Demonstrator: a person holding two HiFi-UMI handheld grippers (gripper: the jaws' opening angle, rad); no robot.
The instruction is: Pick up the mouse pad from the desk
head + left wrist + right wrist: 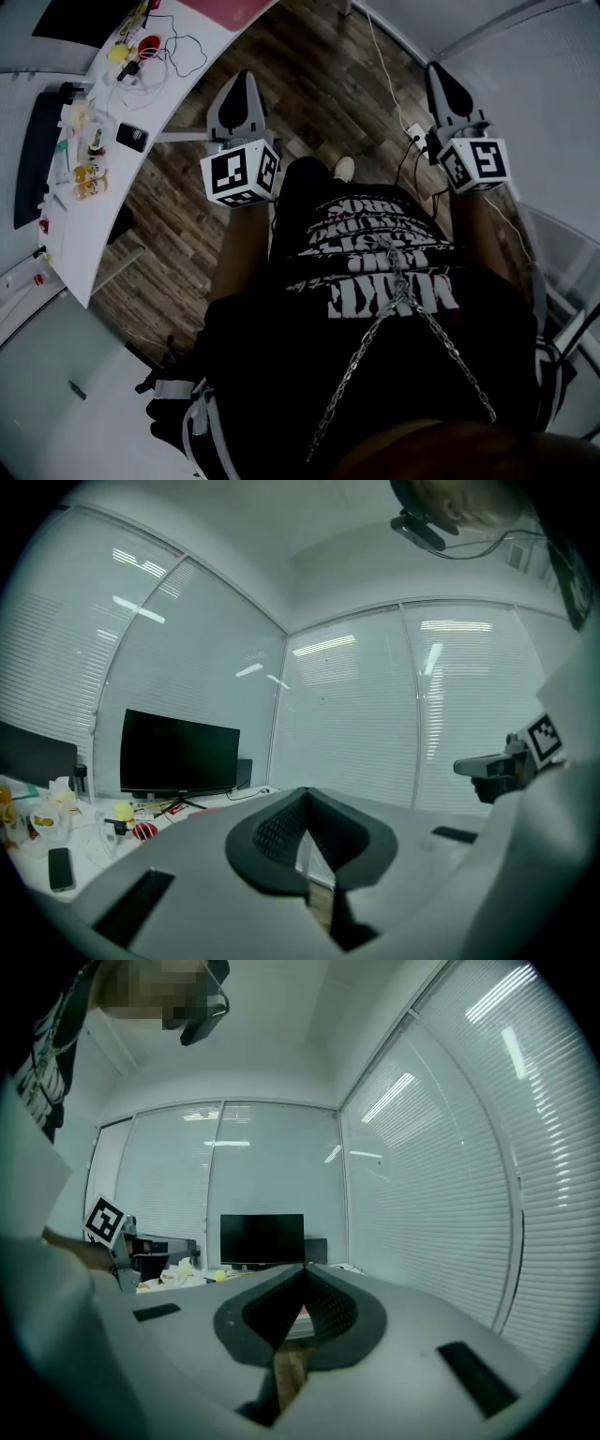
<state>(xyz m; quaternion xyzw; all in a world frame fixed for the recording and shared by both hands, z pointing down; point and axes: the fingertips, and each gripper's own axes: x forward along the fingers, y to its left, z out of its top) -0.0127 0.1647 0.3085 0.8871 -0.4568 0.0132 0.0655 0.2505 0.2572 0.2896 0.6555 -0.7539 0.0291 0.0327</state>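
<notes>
Both claws are closed on nothing. The left gripper [246, 80] and right gripper [441, 75] point level over the wood floor [309, 66] at upper centre, clear of the desk [89, 244] at upper left. This looks like a carry pose, with the reach not started. The likely mouse pad [230, 7] is the pink flat sheet on the desk at the top edge.

The bench [94, 246] runs off the head view's top-left (cropping a pink sheet [230, 7], possibly the mouse pad). Its clutter [89, 173] is too small to name.
</notes>
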